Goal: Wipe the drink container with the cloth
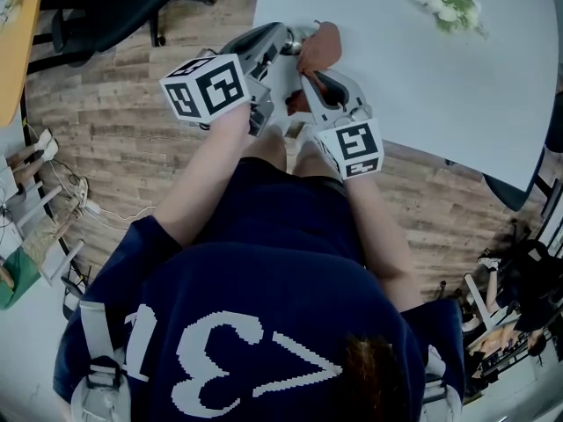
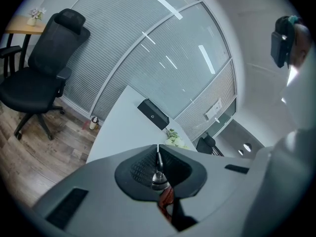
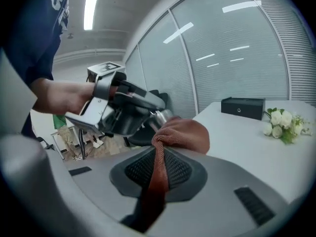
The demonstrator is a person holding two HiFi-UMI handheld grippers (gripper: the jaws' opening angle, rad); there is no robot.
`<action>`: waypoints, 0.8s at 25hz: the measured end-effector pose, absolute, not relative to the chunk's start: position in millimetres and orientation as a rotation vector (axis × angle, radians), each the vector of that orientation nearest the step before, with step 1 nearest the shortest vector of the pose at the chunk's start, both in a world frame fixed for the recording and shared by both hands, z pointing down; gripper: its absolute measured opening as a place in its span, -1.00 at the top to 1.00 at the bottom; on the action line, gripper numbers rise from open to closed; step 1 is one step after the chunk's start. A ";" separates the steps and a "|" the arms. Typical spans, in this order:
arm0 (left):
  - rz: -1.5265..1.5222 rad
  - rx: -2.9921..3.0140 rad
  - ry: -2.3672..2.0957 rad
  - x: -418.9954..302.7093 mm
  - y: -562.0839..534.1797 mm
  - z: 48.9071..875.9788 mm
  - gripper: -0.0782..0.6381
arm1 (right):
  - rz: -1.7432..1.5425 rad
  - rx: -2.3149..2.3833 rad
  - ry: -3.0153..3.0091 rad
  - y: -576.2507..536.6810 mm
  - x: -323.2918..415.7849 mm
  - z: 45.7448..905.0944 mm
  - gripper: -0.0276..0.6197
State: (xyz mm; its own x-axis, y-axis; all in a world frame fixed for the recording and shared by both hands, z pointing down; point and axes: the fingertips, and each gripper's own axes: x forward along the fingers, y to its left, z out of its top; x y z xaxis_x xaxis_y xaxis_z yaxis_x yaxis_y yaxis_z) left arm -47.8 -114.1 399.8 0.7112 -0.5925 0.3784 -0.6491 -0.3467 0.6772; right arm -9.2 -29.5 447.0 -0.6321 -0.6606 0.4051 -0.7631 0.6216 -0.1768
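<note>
A reddish-brown cloth [image 1: 320, 46] is bunched over the end of a silvery metal drink container [image 1: 294, 37], held in the air at the near edge of the white table. My left gripper [image 1: 283, 42] is shut on the container; in the left gripper view only a narrow metal part [image 2: 158, 179] shows between its jaws, with a bit of cloth [image 2: 167, 196] below. My right gripper [image 3: 159, 168] is shut on a twisted strip of the cloth [image 3: 183, 132], whose bunched end presses on the container [image 3: 163, 116]. Most of the container is hidden.
The white table [image 1: 396, 60] carries a small bunch of white flowers [image 1: 453, 7] and a black box [image 3: 242, 106]. A black office chair [image 2: 44, 78] stands on the wooden floor at the left, with a small cup [image 2: 94, 123] on the floor nearby.
</note>
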 end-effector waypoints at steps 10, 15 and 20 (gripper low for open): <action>0.083 2.061 -0.932 -44.4 -113.0 398.1 0.72 | 0.680 1.221 -2.363 -31.1 23.9 504.3 0.74; 0.089 2.069 -0.929 -40.2 -113.4 396.5 0.72 | 0.676 1.169 -2.476 -27.7 -4.0 471.4 0.74; 0.106 2.084 -0.905 -34.9 -112.1 396.4 0.72 | 0.644 1.203 -2.628 -36.1 -12.5 424.0 0.74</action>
